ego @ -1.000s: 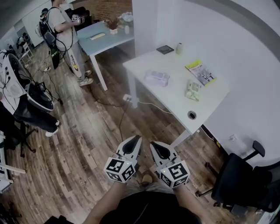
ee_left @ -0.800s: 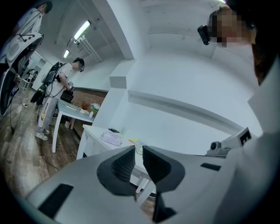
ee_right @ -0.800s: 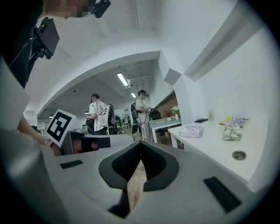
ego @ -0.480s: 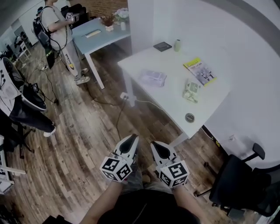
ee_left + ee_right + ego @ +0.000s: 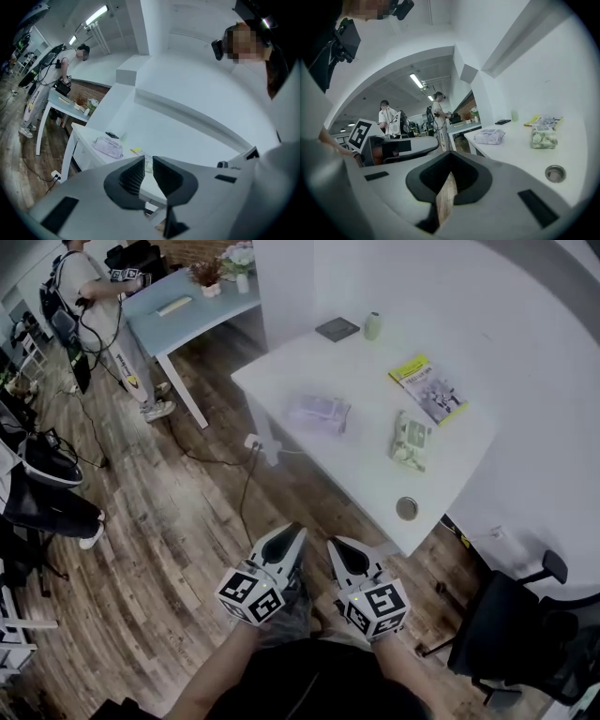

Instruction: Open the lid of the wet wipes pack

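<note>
**Both grippers empty, table not reached yet**

Left gripper (image 5: 292,532) is all but closed and right gripper (image 5: 339,547) is fully closed, nothing in either. The wipes pack (image 5: 319,413) (I'm guessing the pale one, not the green pack (image 5: 412,440)) lies on the table (image 5: 361,381), well apart and straight ahead. Its long axis runs left-right, and the left gripper is a touch nearer. Since a second ago the table edge has come closer.

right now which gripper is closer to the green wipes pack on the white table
Right. The right gripper is off the table at its near edge, below-left of the green wipes pack in the head view; the left gripper is farther left, over the floor.
</note>
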{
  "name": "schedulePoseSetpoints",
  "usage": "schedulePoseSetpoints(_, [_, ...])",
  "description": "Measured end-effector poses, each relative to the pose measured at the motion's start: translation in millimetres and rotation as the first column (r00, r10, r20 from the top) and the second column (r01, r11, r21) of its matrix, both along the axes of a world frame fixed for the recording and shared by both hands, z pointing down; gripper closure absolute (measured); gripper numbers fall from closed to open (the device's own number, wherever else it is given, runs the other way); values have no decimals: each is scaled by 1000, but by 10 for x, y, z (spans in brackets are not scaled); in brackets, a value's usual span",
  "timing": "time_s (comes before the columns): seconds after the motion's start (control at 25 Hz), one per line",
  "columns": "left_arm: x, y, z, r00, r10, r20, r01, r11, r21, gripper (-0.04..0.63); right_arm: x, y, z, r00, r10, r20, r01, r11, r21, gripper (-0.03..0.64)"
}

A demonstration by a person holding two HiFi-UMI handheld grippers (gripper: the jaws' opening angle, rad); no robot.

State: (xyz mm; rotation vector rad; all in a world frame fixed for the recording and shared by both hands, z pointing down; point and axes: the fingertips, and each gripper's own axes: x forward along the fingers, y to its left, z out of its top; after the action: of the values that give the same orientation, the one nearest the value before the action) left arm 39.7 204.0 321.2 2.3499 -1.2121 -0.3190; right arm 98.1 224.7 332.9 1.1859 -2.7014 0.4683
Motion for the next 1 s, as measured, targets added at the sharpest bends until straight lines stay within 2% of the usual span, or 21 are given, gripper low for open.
schedulePoseSetpoints(0.4, [-359,-1206,240,996,2,94,5,998,-69,552,-177,-1135,118,999,34,-36,-36,999,-32,600])
schedulePoseSetpoints(0.56, [-465,-1629,214,994,0,106,4,999,-34,553,-272,-1543,164,998,42,-49,-44,998,-33,600])
schedulePoseSetpoints(0.68, [-518,-1877,247,993,20,119,-17,1000,-26,553,-334,-1784,219,994,49,-98,-51,999,-18,600])
schedulePoseSetpoints(0.84, [-644,-2153,300,995,31,98,-29,999,-25,552,-398,-2105,276,981,60,-186,-58,998,17,600])
schedulePoseSetpoints(1.0, [-737,-2347,351,996,59,70,-58,998,-12,552,-423,-2375,316,972,70,-223,-65,997,29,600])
